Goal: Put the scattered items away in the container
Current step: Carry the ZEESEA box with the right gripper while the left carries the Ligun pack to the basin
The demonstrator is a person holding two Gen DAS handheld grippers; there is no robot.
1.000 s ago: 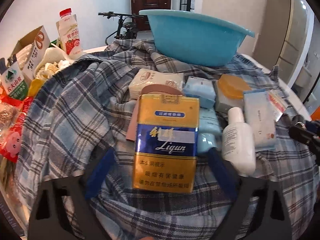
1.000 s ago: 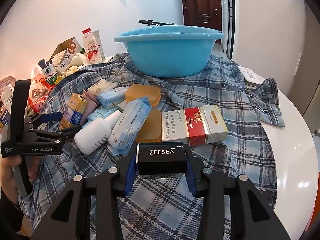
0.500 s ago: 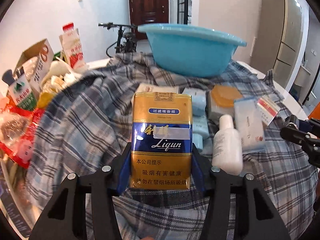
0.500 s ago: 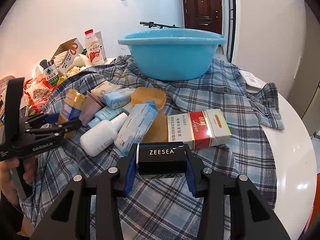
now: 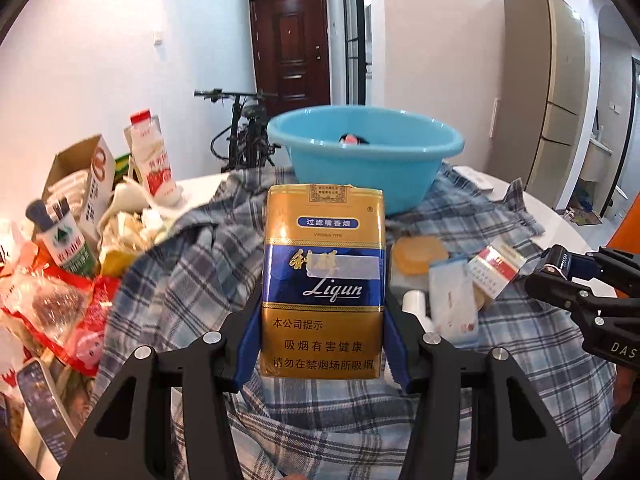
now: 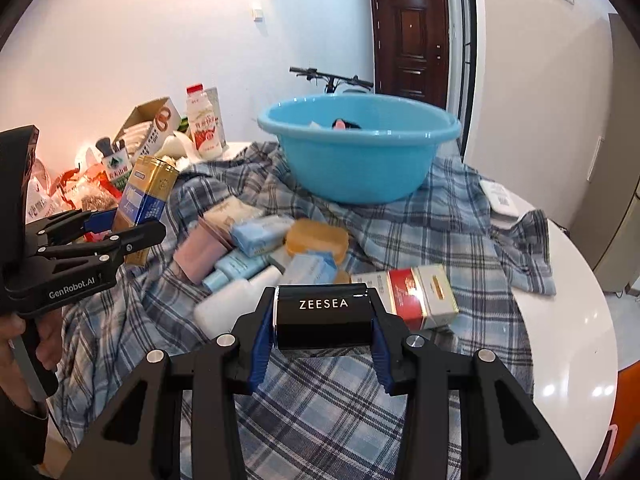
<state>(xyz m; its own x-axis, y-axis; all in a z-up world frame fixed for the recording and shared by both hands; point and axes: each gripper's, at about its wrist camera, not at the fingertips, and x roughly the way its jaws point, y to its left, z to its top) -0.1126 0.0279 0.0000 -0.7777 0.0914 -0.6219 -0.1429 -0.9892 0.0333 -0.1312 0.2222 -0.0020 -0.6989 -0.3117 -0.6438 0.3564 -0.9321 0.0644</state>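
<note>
While both our tools carry something, we hold each load up off the cloth and facing the blue basin [image 6: 360, 152], which we judge is the container everything should end up in. Our left gripper [image 5: 322, 344] pinches the gold and blue cigarette pack [image 5: 324, 280] by its long sides, upright, so it should drop in cleanly; it hangs in front of the basin and to its left. Our right gripper [image 6: 322, 344] is clamped on the black box [image 6: 323, 316] across its short ends, label up, also in front of the basin. Between these and the basin lie the things not yet gathered: a red and white cigarette pack [image 6: 416, 296], a white bottle [image 6: 228, 304], an orange soap dish [image 6: 318, 240], pale blue packets [image 6: 260, 232]. Something dark already sits inside the basin. All of it rests on a blue plaid cloth [image 6: 460, 224] spread over a round white table [image 6: 572, 320]. Left of the basin stand a milk bottle [image 6: 204, 124] and an open carton; behind it, a bicycle and a dark wooden door [image 6: 412, 44].
</note>
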